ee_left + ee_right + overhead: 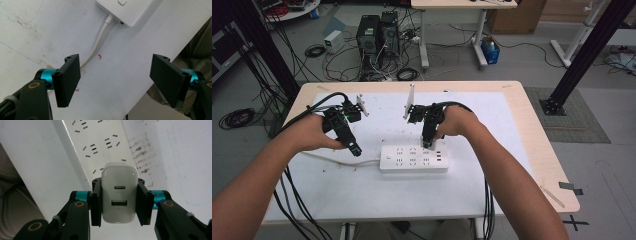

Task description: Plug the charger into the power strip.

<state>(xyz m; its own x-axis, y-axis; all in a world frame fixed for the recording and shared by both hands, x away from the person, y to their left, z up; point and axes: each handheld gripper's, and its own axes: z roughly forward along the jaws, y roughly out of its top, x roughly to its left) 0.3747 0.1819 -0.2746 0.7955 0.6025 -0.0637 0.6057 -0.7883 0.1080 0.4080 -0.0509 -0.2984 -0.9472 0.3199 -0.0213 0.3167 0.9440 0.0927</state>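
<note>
While both hands work over the white desk (pixel 362 195):
Right gripper (pixel 120 202): jaws clamped on a white USB charger (pixel 120 195) — set at the power strip's (pixel 414 158) right end.
Left gripper (pixel 115 80): jaws wide, empty — above the strip's cable (pixel 96 47), left of the strip.

A white sheet (pixel 377 190) covers most of the wooden desk (pixel 537 145), with brown and red stains on it. Beyond the desk's far edge, two black computer towers (pixel 377 32) stand on the floor among loose cables, a small white box (pixel 332 41) just beside them. A blue box (pixel 490 51) sits under another table (pixel 462 4). A grey mat (pixel 577 117) lies near the desk's right edge
</note>
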